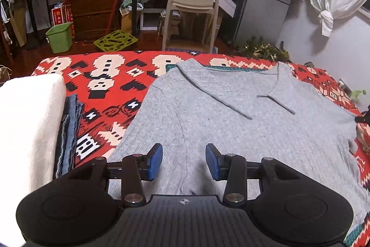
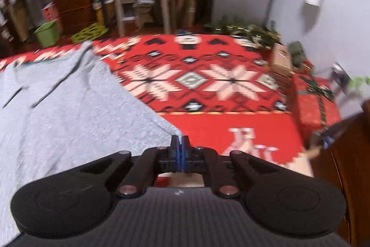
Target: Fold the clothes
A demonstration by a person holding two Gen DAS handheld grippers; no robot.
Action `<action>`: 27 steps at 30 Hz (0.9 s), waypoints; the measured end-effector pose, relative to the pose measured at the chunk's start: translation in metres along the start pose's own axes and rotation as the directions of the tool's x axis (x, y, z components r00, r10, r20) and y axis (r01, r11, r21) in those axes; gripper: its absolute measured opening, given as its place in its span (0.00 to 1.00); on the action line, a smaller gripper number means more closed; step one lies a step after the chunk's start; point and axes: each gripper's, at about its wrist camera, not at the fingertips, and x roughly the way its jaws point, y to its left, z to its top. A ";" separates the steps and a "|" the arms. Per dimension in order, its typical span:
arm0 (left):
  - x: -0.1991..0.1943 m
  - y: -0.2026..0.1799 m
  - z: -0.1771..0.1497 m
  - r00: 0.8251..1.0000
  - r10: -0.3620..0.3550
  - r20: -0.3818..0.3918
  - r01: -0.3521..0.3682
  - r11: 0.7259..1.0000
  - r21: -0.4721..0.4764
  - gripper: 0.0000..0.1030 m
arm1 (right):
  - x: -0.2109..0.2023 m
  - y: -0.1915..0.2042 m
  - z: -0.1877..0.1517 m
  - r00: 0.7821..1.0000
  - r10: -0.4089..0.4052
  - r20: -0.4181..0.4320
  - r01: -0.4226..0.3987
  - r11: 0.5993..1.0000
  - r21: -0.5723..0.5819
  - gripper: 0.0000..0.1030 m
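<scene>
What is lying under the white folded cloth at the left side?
Under the white folded cloth a folded blue denim piece sticks out at its right edge, lying on the red patterned cover. How far the denim reaches beneath is covered, and anything else below too.

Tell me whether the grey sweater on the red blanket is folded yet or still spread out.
Spread out. The grey sweater lies flat, collar open and body unfolded across the red blanket; only its sleeves are unclear.

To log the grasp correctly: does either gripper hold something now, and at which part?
The right gripper is shut, apparently on the gray shirt at its corner; blur leaves doubt. The left gripper is open, holding nothing.
</scene>
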 end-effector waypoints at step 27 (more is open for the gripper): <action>-0.058 -0.032 -0.059 0.993 -0.118 0.005 0.118 0.993 -0.028 0.42 | -0.058 0.046 -0.063 0.989 0.149 0.023 -0.151 0.983 0.103 0.23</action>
